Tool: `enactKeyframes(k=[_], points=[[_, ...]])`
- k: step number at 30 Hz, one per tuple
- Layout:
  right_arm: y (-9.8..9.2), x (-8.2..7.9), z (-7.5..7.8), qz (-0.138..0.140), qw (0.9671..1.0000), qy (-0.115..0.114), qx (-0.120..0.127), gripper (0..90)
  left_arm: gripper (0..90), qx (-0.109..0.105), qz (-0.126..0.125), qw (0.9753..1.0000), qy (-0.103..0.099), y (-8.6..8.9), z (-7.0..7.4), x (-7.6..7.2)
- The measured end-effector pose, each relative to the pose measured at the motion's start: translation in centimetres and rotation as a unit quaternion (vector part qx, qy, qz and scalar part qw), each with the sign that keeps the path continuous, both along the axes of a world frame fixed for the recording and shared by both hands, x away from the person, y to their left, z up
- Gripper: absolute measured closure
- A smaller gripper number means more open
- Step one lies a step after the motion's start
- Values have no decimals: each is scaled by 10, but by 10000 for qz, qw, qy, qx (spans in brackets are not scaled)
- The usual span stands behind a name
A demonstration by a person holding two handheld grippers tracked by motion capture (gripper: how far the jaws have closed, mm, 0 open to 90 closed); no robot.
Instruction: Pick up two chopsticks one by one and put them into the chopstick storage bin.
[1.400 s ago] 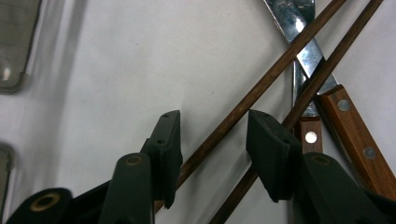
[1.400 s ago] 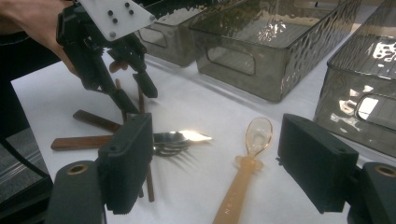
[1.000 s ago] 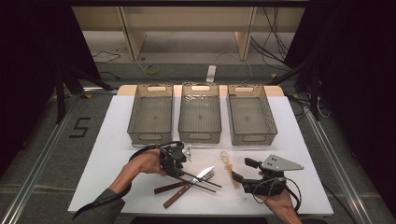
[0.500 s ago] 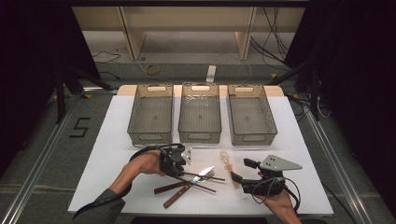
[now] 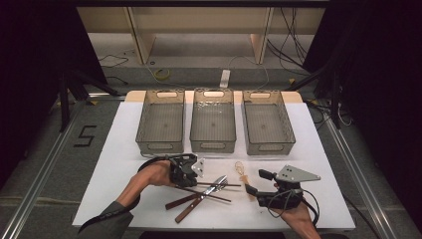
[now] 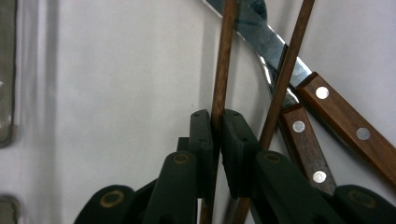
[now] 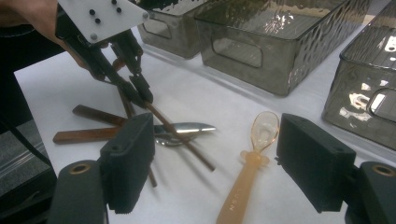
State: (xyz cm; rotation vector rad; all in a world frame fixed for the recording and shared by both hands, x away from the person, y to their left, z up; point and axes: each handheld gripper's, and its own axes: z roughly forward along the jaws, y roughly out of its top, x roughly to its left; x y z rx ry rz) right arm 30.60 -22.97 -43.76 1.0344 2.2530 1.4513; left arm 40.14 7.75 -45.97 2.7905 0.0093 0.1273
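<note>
Left gripper (image 6: 215, 140) fingers pinching one chopstick (image 6: 223, 60) in its own view, right gripper (image 7: 212, 163) fingers spread around amber spoon (image 7: 247, 172)

Chopstick (image 6: 223, 60) pinched, far tip cut off at the frame's top in the left gripper view. Knife blade (image 6: 261, 32) half covered by crossing sticks. Spoon handle (image 7: 236, 196) clipped at the bottom edge.

Three bins (image 5: 213, 127) side by side behind cutlery pile (image 5: 201, 191), spoon (image 5: 243, 173) right of pile, on table (image 5: 119, 164)
</note>
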Motion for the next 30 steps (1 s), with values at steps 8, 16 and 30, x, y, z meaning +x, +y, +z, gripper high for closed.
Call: enactKeyframes(k=[8, 16, 30], points=[[0, 0, 0, 5, 10000, -1, 2, 288, 839, -37, 50, 9998, -207, 2, 1, 2], [0, 0, 0, 1, 10000, -7, 2, 288, 840, -274, 214, 9976, -594, 3, 12, 3], [-2, 0, 1, 2, 10000, -36, 43, 288, 839, -1161, 1532, 9778, -834, 21, 50, 11]])
